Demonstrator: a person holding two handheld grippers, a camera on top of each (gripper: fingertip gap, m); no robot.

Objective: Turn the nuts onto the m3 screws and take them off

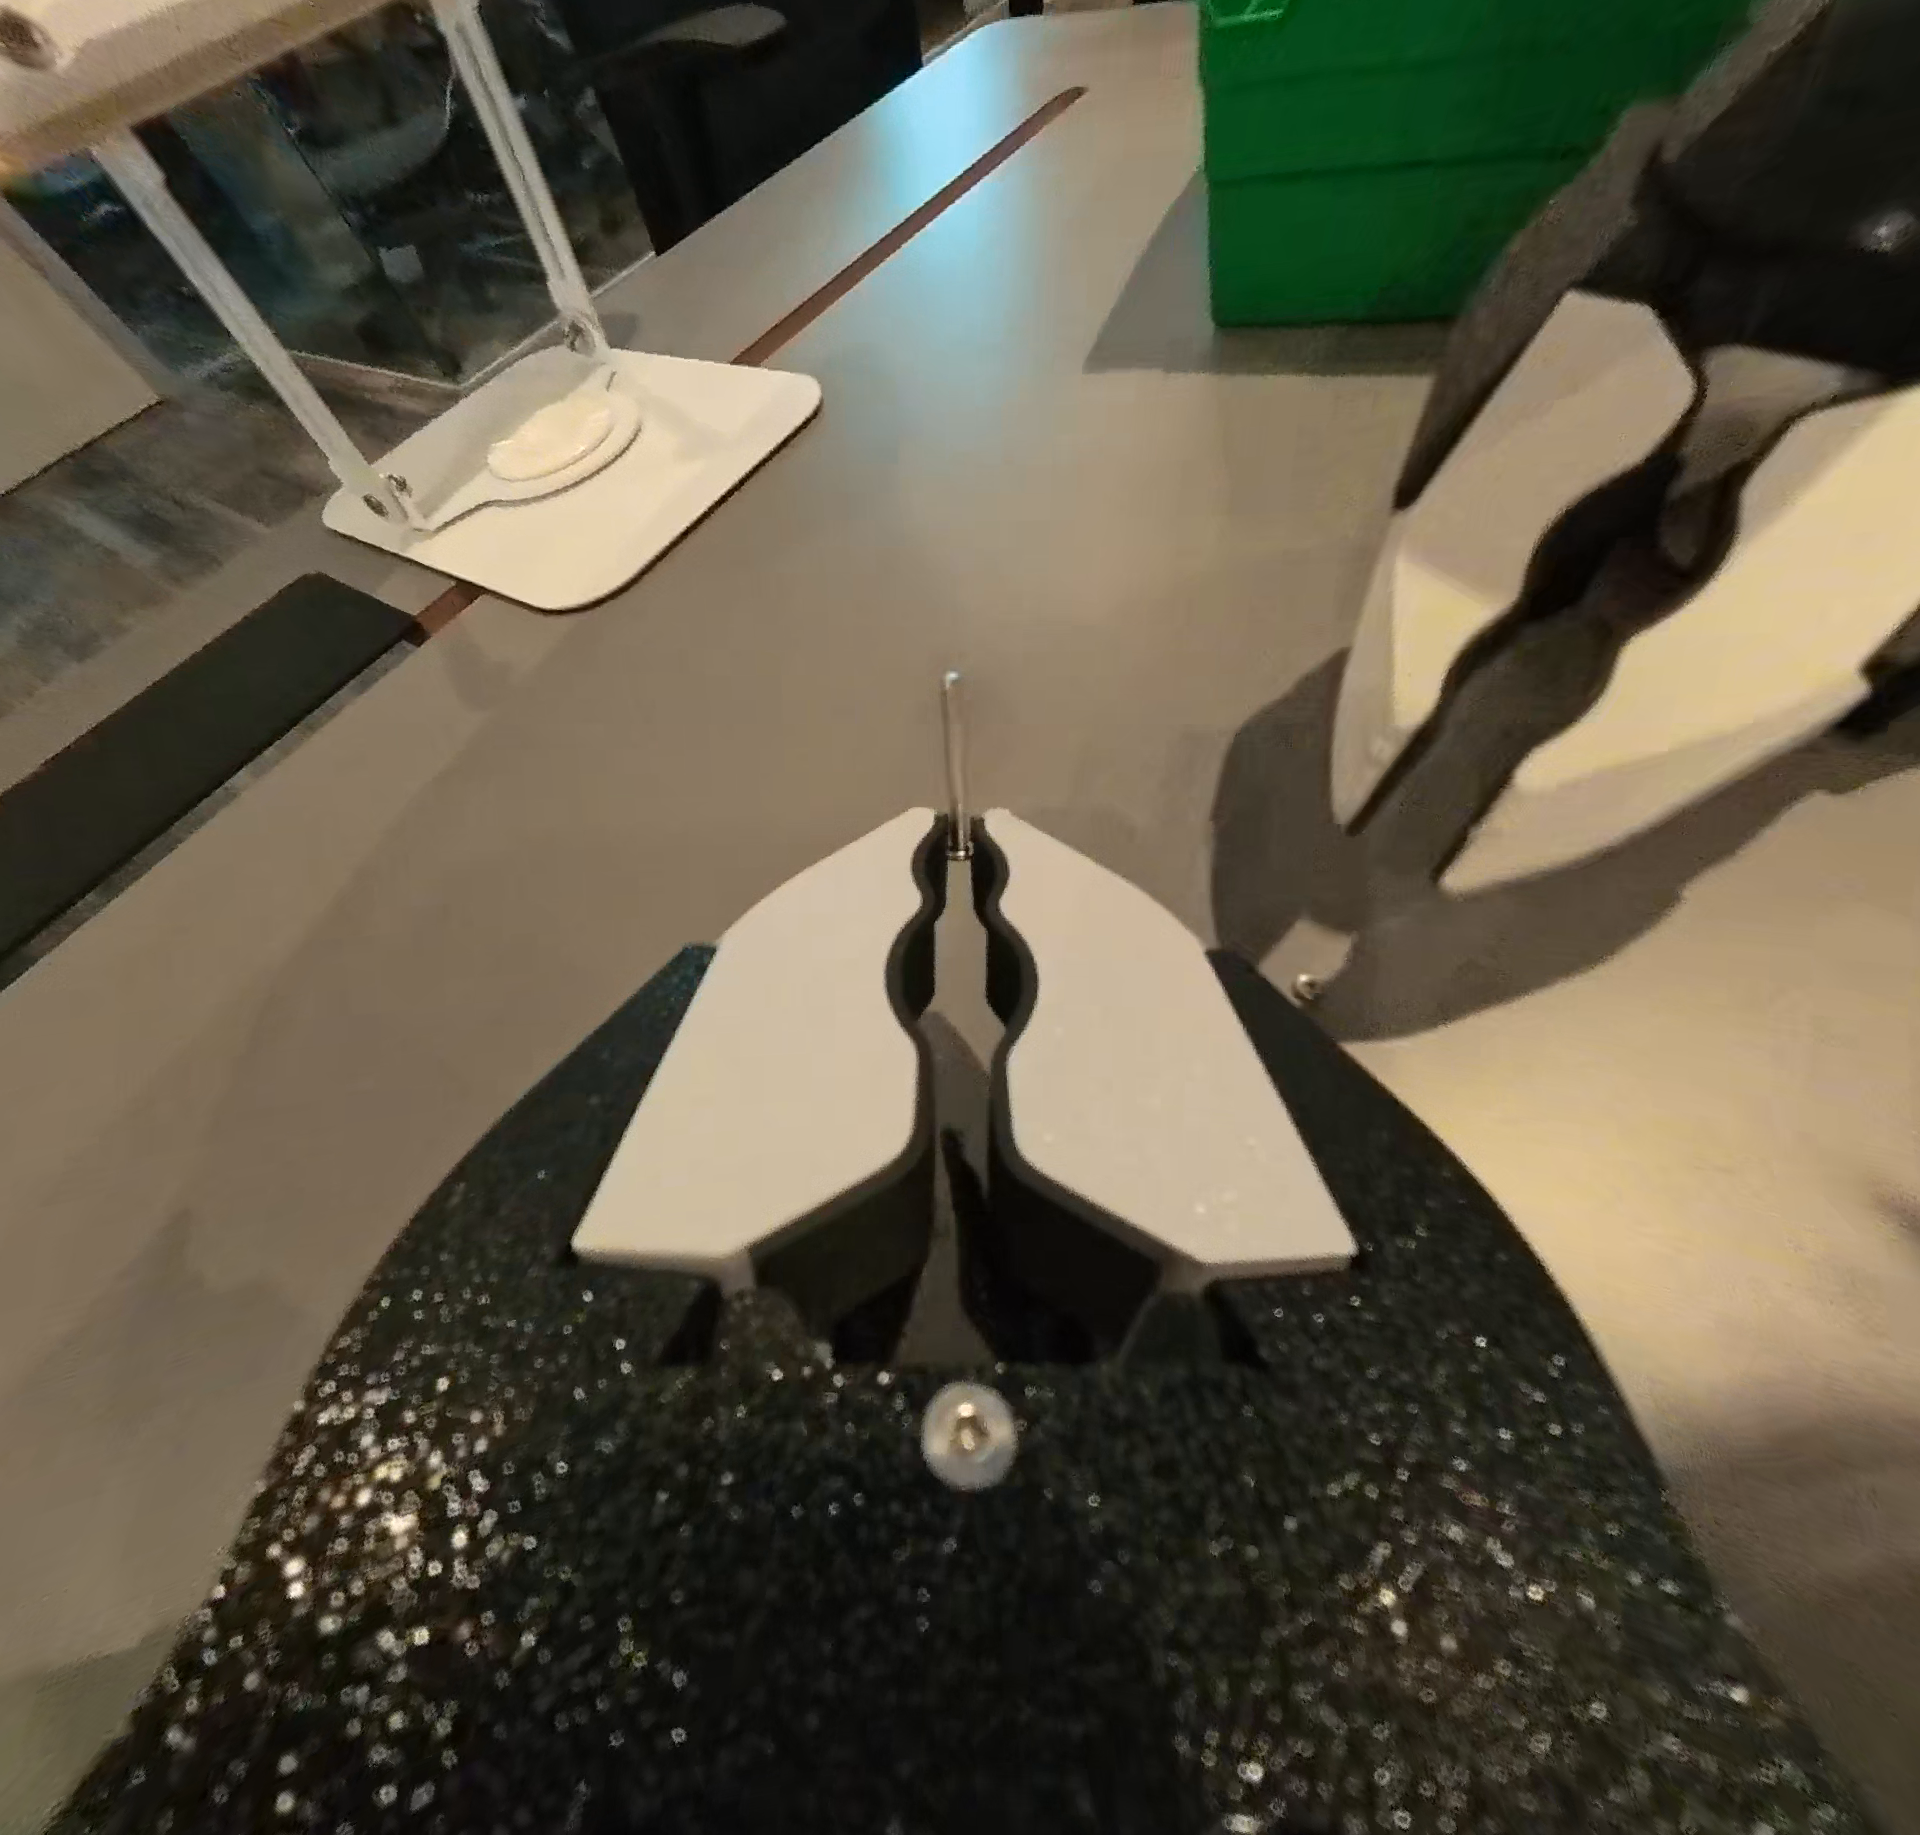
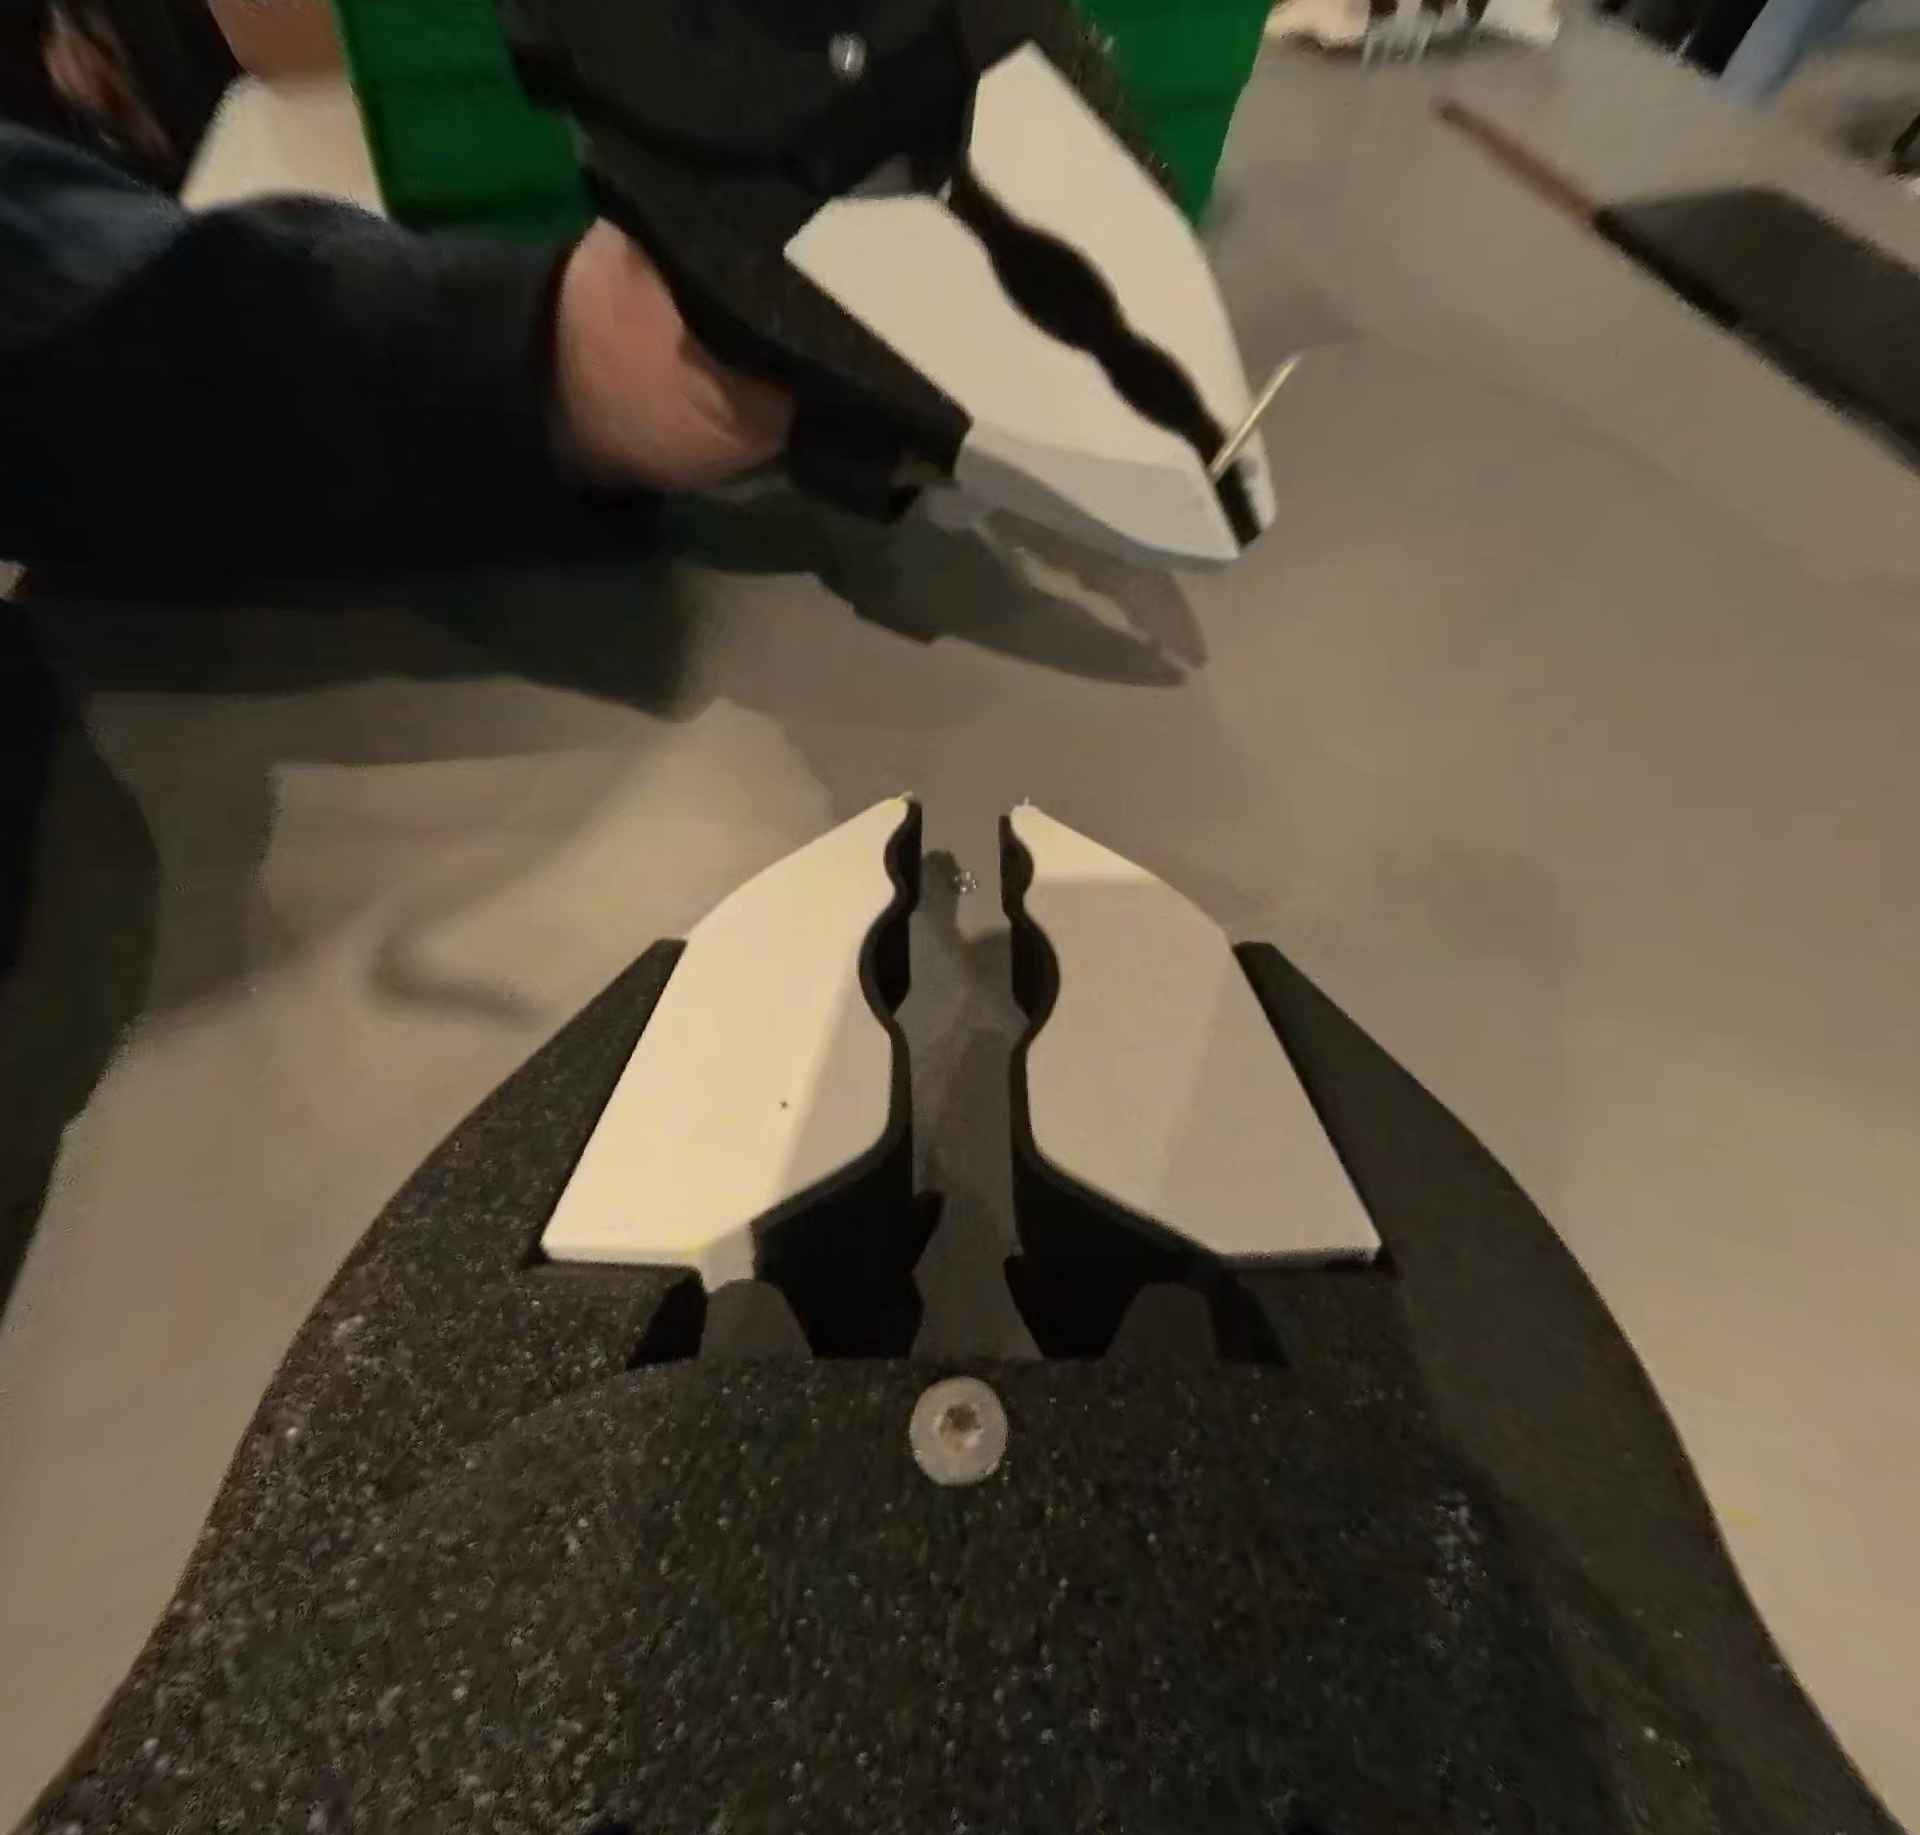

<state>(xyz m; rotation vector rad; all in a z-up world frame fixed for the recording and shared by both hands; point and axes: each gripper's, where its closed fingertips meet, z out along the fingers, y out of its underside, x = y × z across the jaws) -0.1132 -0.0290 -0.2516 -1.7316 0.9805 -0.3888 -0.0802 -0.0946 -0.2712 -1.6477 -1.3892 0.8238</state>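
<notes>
1. The left tongs (image 1: 958, 829) are clamped on a thin silver screw (image 1: 954, 746) at their very tips; its head end sits between the pads and the shank sticks out forward over the grey worktop (image 1: 727, 850).
2. In the right wrist view the same screw (image 2: 1252, 414) juts at a slant from the tips of the left tongs (image 2: 1242, 497), which a hand (image 2: 644, 362) in a dark sleeve carries above the worktop.
3. The right tongs (image 2: 961, 829) stand apart, with open space between the two white fingers (image 2: 800, 1006).
4. A tiny shiny nut (image 2: 966, 881) lies on the worktop (image 2: 1455, 746) in that space, clear of both pads.
5. In the left wrist view the right tongs (image 1: 1392, 871) come down at the right, tips near the worktop; motion blur smears them.
6. A green bin (image 1: 1455, 123) stands at the far right of the worktop.
7. A clear stand on a white base plate (image 1: 582, 476) sits at the far left.
</notes>
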